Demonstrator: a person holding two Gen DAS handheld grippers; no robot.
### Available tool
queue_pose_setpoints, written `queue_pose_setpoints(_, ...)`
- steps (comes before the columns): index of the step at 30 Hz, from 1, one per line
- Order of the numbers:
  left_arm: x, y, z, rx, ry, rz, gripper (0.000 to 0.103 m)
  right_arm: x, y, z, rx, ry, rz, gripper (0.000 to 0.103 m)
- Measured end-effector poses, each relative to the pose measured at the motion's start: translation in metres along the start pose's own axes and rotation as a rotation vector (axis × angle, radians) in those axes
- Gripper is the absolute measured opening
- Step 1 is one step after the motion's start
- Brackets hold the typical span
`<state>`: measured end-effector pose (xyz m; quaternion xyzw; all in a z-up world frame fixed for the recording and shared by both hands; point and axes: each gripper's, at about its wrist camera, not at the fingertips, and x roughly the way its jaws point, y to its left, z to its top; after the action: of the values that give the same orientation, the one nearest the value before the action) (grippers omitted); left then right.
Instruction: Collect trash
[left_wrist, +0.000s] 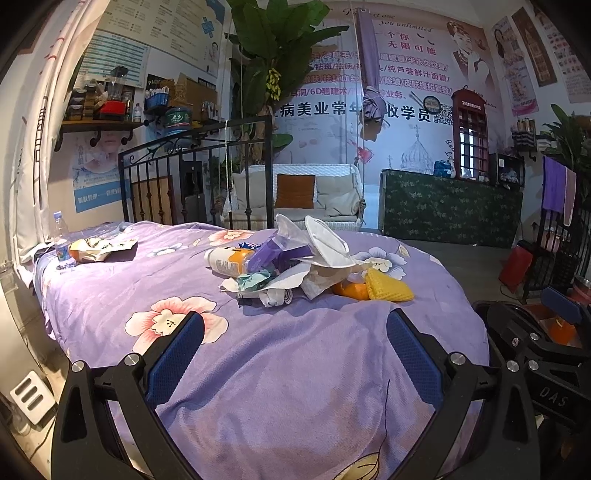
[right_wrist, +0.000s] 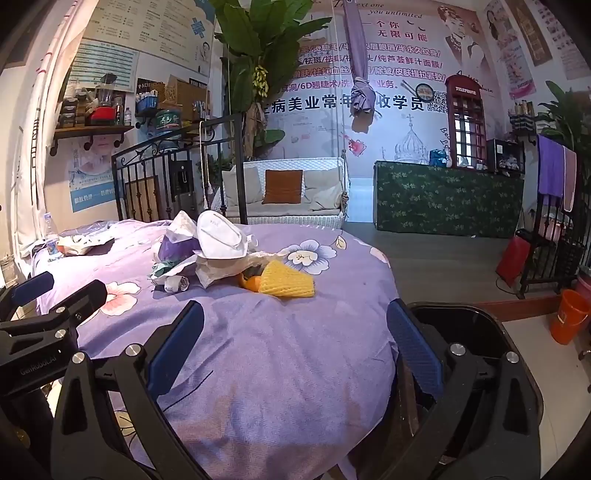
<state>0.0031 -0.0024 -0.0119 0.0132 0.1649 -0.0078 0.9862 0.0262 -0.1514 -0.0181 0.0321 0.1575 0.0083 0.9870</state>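
A heap of trash (left_wrist: 291, 266) lies in the middle of the purple flowered bedspread (left_wrist: 258, 369): a white face mask (right_wrist: 221, 236), a plastic bottle (left_wrist: 231, 262), crumpled paper, a purple wrapper, orange peel and a yellow foam net (right_wrist: 286, 282). My left gripper (left_wrist: 295, 332) hovers open over the near part of the bed, short of the heap, nothing between its blue pads. My right gripper (right_wrist: 295, 328) is open too, near the bed's right edge. A black bin (right_wrist: 480, 332) stands beside the bed under the right finger.
A water bottle (left_wrist: 61, 236) and a snack bag (left_wrist: 99, 249) lie at the bed's far left by the black iron headboard (left_wrist: 195, 173). Beyond are a white swing seat (left_wrist: 299, 195), a green-covered counter (left_wrist: 450, 210), a red bag (right_wrist: 511, 260) and an orange bucket (right_wrist: 569, 315) on the floor.
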Motion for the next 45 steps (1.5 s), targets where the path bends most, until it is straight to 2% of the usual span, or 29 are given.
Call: queue_pose_setpoints(45, 0.0041, -0.0005, -0.0056, -0.001, 0.019, -0.006, 0.097, 0.0034, -0.0012, -0.0033, 0.004, 0.015, 0.000, 0.098)
